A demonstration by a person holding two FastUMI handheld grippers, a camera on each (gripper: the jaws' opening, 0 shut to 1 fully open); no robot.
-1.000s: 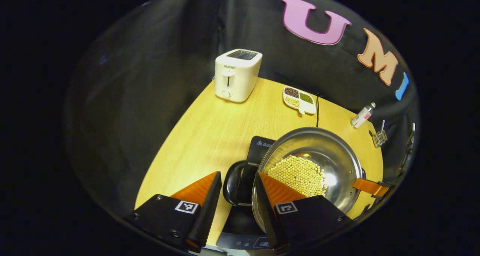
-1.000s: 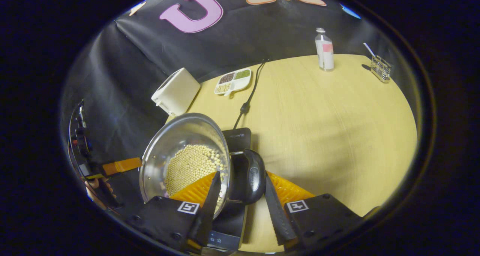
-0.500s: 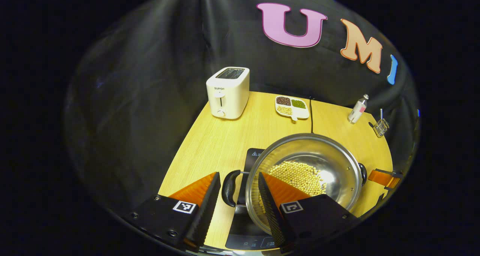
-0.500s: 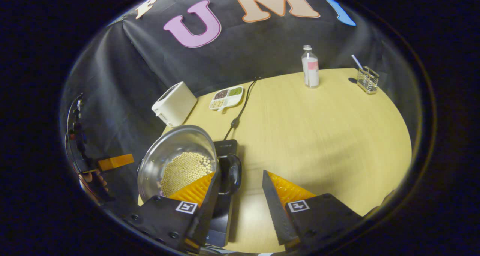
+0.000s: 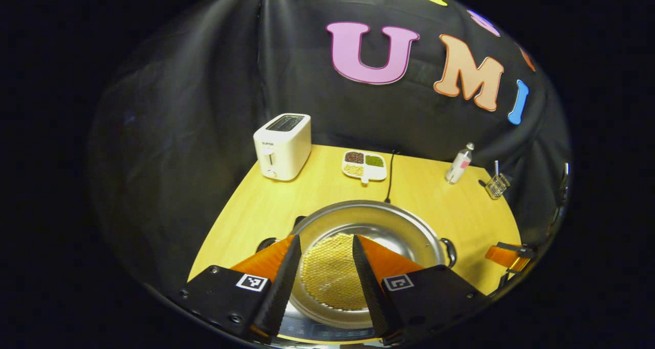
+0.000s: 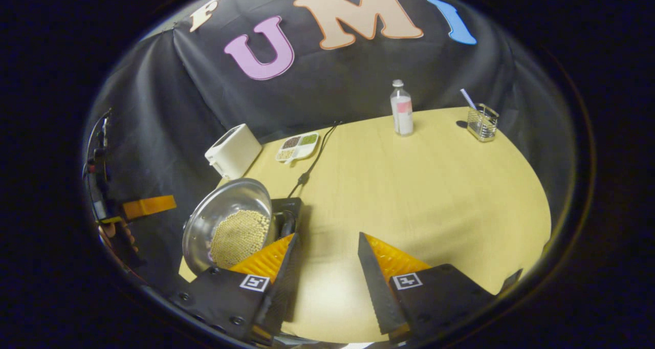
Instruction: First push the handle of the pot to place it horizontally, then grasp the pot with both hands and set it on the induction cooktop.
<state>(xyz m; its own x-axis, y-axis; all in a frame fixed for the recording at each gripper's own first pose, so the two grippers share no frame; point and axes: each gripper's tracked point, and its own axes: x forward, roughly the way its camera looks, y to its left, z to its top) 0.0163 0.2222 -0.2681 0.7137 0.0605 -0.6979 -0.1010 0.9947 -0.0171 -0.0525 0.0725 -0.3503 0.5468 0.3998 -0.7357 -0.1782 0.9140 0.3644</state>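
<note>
— While the left tongs (image 5: 321, 267) hang over the pot (image 5: 368, 226), what are they gripping?

— Nothing. In the left gripper view both orange fingers stand apart, released, with the soybeans (image 5: 330, 272) in the pot's bottom showing through the gap between them. They touch neither the rim nor a handle.

— Where does the pot sit?

— On the induction cooktop (image 5: 327, 331), whose dark front edge peeks out beneath the steel rim, at the near side of the yellow desk (image 5: 245, 211). Its black right handle (image 5: 449, 251) sticks out sideways, level.

— Start from the left of the desk, then.

— A white toaster (image 5: 282, 145) stands at the far left corner. Next comes a divided dish (image 5: 364, 166) of beans, then the black power cord (image 5: 391, 177) running toward the pot, then a small bottle (image 5: 459, 163), and last a wire holder (image 5: 497, 185) near the right edge.

— And the right tongs?

— The right tongs (image 6: 323, 272) are released too, fingers spread over bare desk, to the right of the pot and clear of it. In the right gripper view the pot lies at lower left, the cooktop's corner behind it. Farther left, an orange finger of the left tongs shows, with a hand (image 6: 115, 232) beneath it.
</note>
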